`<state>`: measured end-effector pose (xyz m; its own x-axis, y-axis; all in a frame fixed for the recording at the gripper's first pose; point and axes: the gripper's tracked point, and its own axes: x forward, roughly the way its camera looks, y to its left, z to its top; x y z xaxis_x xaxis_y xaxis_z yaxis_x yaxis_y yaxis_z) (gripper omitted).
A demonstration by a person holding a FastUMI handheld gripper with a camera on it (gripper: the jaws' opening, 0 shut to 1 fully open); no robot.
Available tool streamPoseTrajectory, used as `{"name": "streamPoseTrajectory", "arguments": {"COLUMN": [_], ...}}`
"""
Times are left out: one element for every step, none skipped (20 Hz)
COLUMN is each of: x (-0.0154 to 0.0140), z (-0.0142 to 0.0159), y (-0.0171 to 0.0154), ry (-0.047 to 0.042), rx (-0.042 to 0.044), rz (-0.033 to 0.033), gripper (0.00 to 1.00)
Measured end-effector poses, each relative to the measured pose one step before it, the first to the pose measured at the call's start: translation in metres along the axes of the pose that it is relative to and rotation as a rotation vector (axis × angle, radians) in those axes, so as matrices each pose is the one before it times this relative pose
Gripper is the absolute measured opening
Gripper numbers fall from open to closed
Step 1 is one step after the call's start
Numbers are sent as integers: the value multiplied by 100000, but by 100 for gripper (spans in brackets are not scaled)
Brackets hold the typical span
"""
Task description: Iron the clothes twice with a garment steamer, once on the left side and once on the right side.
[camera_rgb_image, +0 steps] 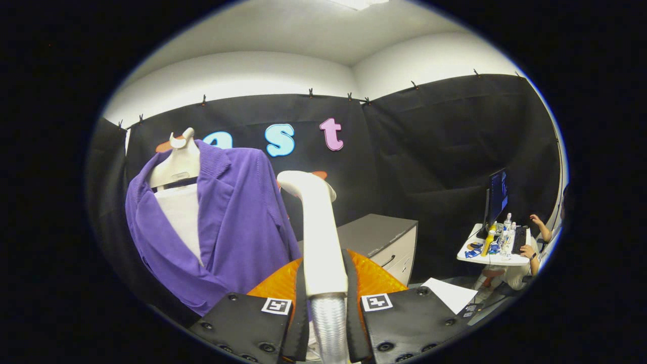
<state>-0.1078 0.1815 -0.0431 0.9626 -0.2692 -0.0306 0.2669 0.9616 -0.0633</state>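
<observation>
Hand-held gripper (323,303) clamped on steamer (317,227) handle, head just beside jacket (237,222). Could slip and miss fabric: grip sits low.

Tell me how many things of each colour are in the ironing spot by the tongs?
Purple: 1, the jacket.
White: 2, the steamer clamped in the tongs, and the shirt under the jacket.
Grey: 1, the cabinet.
Total: 4.
</observation>
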Motion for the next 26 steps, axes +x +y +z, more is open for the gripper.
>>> {"name": "streamPoseTrajectory", "arguments": {"x": [-404, -218, -167, 117, 232, 175, 341, 365, 560, 403, 209, 75, -54, -2, 92, 86, -56, -129, -129, -11, -42, -53, 28, -15, 105, -39], "z": [-106, -67, 118, 270, 48, -63, -171, -321, -345, -479, -64, -174, -206, -220, -227, -391, -516, -494, -594, -496, -580, -525, -512, -457, -1009, -577], "y": [1233, 1231, 1047, 1077, 1047, 1053, 1207, 1046, 666, 393, -284, -78, 40, 31, -175, -188, -205, -114, -145, -276, -233, -196, -85, 17, 108, -72], "ry": [-148, -61, -612, -903, -651, -496, 383, 613, 822, 674, -547, -153, 227, 134, 177, 538, 745, 844, 996, 920, 886, 983, 843, 661, 2321, 501], "rx": [-23, -655, -939, -1107, -1159, -823, -583, -274, -576, -1233, -1732, -1455, -1013, -970, -1357, -1341, -458, 164, 174, 133, 98, -128, -463, -694, -1337, -902], "rz": [1569, 1298, 1029, 914, 1154, 1463, 1814, 1828, 1496, 185, -579, -520, -288, -114, -173, -375, -196, -72, -91, -265, -356, -315, -264, -214, -189, -395], "gripper": [37, 37, 37, 37, 37, 37, 37, 37, 37, 37, 37, 37, 37, 37, 37, 37, 37, 37, 37, 37, 37, 37, 37, 37, 37, 37]}}
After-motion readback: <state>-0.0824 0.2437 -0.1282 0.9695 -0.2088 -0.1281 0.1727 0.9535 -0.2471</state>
